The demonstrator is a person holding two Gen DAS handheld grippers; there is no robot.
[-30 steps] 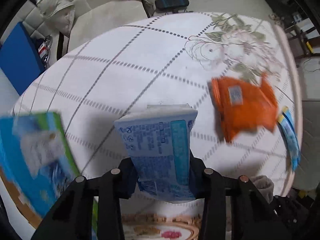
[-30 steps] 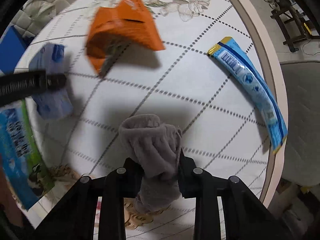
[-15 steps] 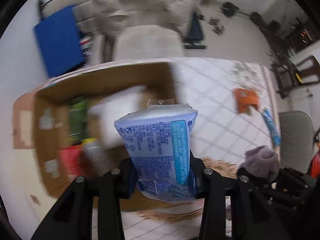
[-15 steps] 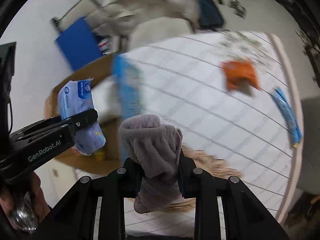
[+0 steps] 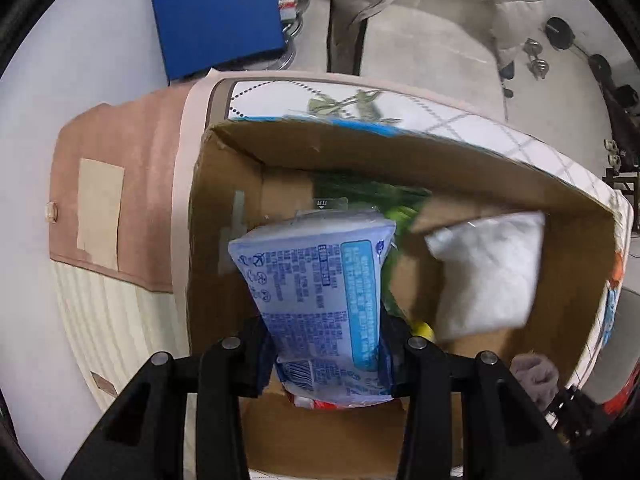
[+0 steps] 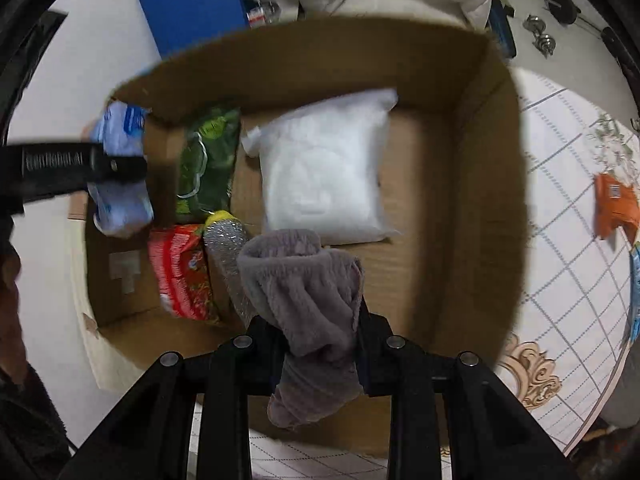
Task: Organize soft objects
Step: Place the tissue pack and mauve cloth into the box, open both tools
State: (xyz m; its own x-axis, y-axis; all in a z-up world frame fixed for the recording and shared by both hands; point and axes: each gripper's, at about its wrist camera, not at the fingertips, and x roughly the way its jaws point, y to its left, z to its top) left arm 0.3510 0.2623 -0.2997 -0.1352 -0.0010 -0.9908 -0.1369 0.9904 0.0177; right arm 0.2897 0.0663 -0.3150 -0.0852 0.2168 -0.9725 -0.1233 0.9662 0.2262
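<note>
My left gripper is shut on a blue tissue pack and holds it over the left end of an open cardboard box. The pack also shows in the right wrist view, with the left gripper across it. My right gripper is shut on a grey fuzzy sock above the box's near side. The sock shows at the lower right of the left wrist view.
Inside the box lie a white soft bag, a green packet, a red packet and a silver-and-yellow item. On the tablecloth to the right lie an orange pouch and a blue packet.
Both grippers have swung from over the table to over the cardboard box, still holding the tissue pack and the sock. The orange pouch and blue packet stay on the table.
</note>
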